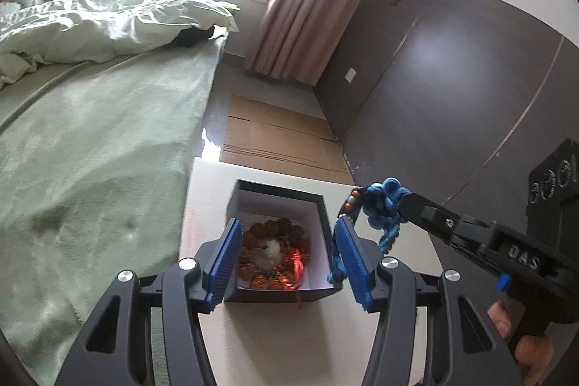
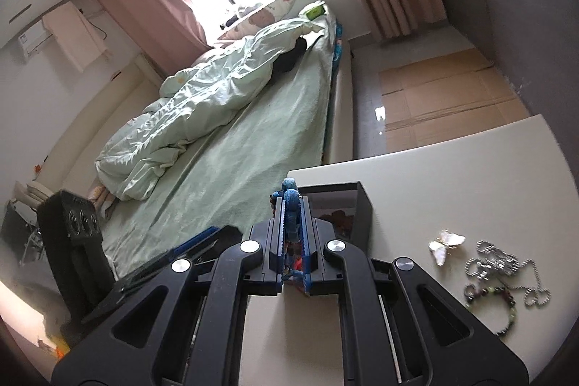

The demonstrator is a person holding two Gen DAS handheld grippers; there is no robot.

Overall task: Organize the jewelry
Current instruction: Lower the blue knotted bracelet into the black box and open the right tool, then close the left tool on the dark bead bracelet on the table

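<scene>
A black box [image 1: 278, 194] with a white inside stands on the white table [image 1: 275, 342]. It holds a brown bead bracelet [image 1: 275, 230] with a red cord and gold pieces. My left gripper [image 1: 287, 241] is open, its blue pads on either side of the box's near end. My right gripper [image 2: 292, 205] is shut on a blue braided cord bracelet [image 1: 383, 205] with small beads, held just right of the box's right wall. The bracelet [image 2: 289, 198] fills the shut jaws in the right wrist view, with the box [image 2: 358, 205] just behind.
On the table right of the box lie a butterfly brooch [image 2: 446, 243], a silver chain necklace [image 2: 506, 266] and a dark and green bead bracelet [image 2: 495, 306]. A green bed [image 1: 90, 140] runs along the left. Flat cardboard [image 1: 278, 140] lies on the floor beyond.
</scene>
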